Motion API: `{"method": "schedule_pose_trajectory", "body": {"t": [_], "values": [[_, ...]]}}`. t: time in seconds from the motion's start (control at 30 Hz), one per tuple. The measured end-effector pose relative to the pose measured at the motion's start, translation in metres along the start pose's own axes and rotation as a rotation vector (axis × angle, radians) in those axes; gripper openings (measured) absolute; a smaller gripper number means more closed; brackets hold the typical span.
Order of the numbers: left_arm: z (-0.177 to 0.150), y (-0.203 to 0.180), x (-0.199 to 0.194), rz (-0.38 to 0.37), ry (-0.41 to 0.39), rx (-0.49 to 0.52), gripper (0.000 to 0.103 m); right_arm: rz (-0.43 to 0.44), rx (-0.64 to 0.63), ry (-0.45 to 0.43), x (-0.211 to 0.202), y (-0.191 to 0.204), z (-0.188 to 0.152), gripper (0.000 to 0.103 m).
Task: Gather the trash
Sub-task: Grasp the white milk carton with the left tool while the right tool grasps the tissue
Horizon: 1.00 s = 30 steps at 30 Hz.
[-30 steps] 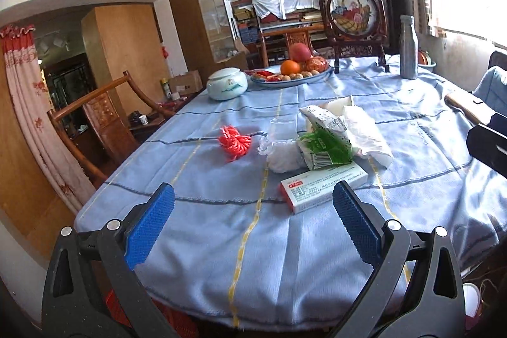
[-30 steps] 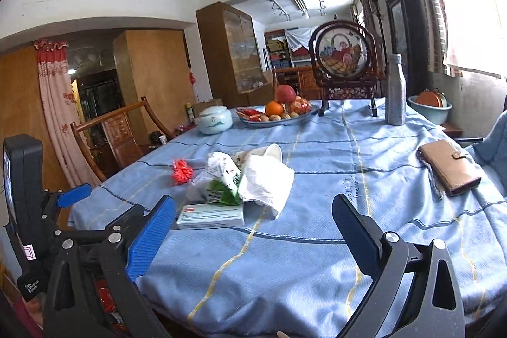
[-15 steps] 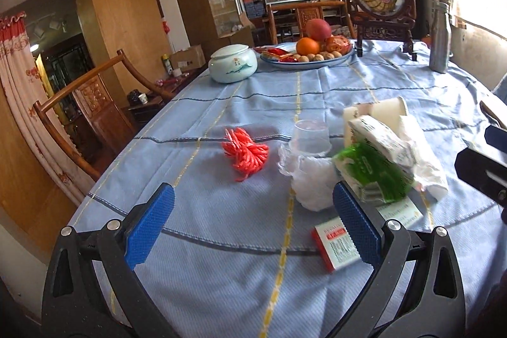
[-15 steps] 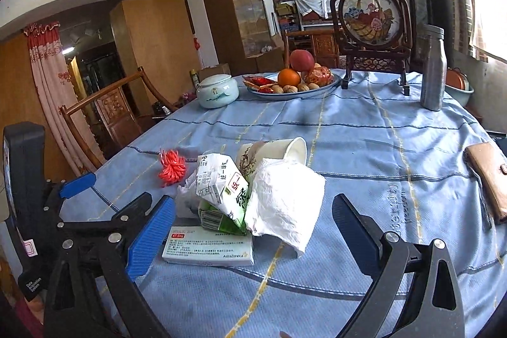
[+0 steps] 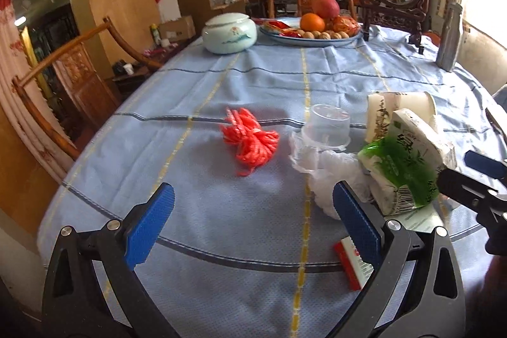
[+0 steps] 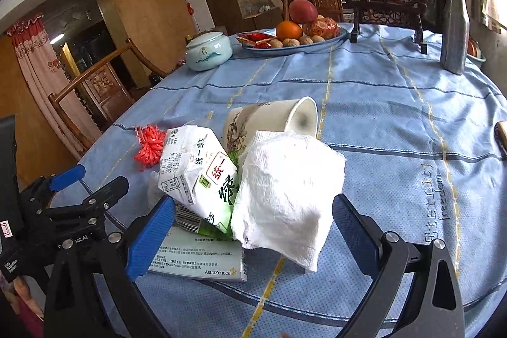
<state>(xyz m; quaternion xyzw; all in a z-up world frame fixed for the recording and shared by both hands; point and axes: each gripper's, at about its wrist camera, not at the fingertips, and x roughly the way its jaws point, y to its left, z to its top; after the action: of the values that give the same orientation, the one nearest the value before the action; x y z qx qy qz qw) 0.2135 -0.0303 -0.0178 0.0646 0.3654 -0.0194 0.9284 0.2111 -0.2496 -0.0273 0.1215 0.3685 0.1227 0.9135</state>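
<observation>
From the left wrist, the left gripper [image 5: 252, 213] stands wide apart and empty above the blue tablecloth [image 5: 221, 84], with the red string bundle [image 5: 250, 140] lying ahead between its fingers and the white plastic bag [image 5: 320, 167] and a red-and-white box [image 5: 353, 262] partly hidden behind its right finger. From the right wrist, the right gripper [image 6: 252, 225] is likewise spread and holds nothing, low over the trash pile, framing the crumpled paper towel [image 6: 290, 189] and the green-and-white carton [image 6: 198, 170]. The medicine box [image 6: 202, 258] sits mostly under them, a tipped paper cup [image 6: 272, 117] lies behind, and what seems to be a wallet [image 6: 502, 133] is cut off at the right edge.
</observation>
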Motion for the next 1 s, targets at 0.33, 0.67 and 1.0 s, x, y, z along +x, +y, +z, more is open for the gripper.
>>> {"method": "schedule_pose_trajectory", "body": {"t": [0.33, 0.67, 1.0], "values": [[0.017, -0.033, -0.013, -0.193, -0.014, 0.037, 0.096, 0.033, 0.051, -0.154, -0.054, -0.027, 0.007, 0.097], [0.03, -0.088, -0.006, -0.398, 0.006, 0.14, 0.096, -0.027, 0.168, -0.155, -0.052, -0.072, 0.004, 0.097], [0.038, -0.033, 0.01, -0.48, 0.046, -0.048, 0.026, -0.028, 0.12, -0.084, -0.03, -0.05, 0.006, 0.097]]}}
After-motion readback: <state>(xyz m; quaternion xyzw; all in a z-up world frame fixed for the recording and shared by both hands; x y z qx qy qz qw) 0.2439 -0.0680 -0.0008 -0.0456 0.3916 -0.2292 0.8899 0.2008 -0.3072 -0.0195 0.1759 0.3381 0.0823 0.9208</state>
